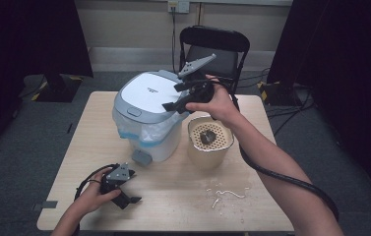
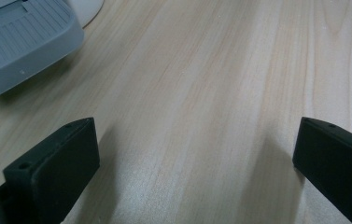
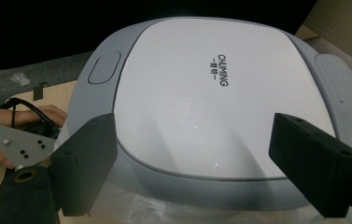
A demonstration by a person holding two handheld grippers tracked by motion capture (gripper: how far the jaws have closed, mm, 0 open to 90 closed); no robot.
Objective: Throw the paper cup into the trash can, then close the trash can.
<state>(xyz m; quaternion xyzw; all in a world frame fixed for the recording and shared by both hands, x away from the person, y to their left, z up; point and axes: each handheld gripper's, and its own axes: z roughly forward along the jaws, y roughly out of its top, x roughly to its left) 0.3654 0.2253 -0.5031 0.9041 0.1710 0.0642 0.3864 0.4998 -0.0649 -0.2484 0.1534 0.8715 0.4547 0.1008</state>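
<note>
A white-lidded pedal bin (image 1: 148, 115) with a grey rim stands at the middle of the wooden counter (image 1: 173, 196), toward its far edge, its lid down and a clear liner bunched out under the rim. The right gripper (image 1: 172, 105) hangs just above the lid's right edge, at about three o'clock of the bin, its jaws standing wide apart with nothing between them; in the right gripper view (image 3: 192, 163) the white lid (image 3: 211, 98) lies beneath both jaws (the brand lettering reads sideways there). The bin's grey foot pedal (image 1: 141, 157) juts from the base at six o'clock.

Just beside the bin, at its four o'clock, sits a cream pot (image 1: 210, 142) with a perforated insert and something dark inside. A few pale scraps (image 1: 225, 192) lie on the counter at the pot's six o'clock.

The left gripper (image 1: 130, 197) rests low over the counter at the bin's seven o'clock, well apart from it, jaws spread open over bare wood. A black folding chair (image 1: 215, 49) stands beyond the counter at twelve o'clock.
</note>
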